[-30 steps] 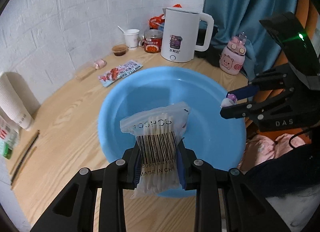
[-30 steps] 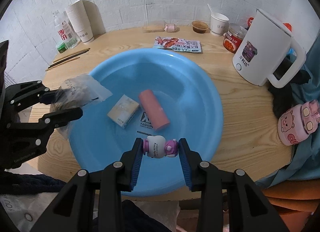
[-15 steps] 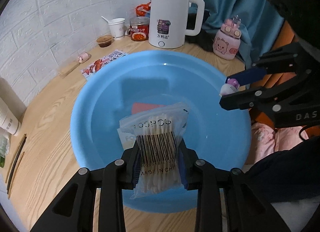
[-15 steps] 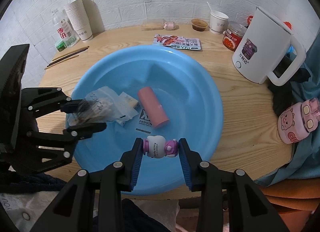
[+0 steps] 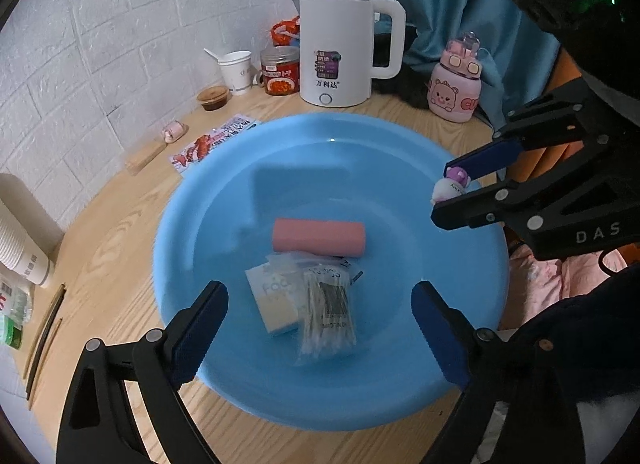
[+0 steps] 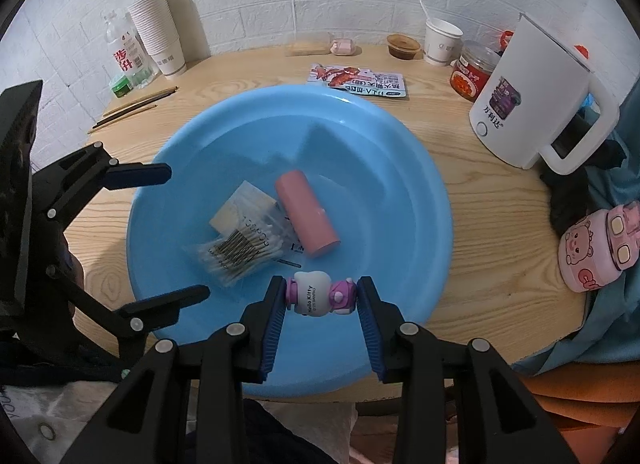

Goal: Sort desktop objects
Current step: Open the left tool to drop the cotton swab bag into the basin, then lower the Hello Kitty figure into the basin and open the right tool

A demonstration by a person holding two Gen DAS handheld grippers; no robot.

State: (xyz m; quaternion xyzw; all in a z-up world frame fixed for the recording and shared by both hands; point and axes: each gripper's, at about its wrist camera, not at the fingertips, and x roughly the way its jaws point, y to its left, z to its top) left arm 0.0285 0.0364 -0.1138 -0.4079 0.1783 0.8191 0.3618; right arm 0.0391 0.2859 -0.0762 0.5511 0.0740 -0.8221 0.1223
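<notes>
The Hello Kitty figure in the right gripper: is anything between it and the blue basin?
Nothing visible. The right gripper holds the Hello Kitty figure over bare blue basin; the cotton swab bag and pink roll lie farther in.

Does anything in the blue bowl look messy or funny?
A little. The bag of cotton swabs lies crooked in the blue basin, partly on top of the small box and touching the pink roll. Nothing looks spilled or broken.

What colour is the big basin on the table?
Light blue; the basin shows best in the right wrist view.
</notes>
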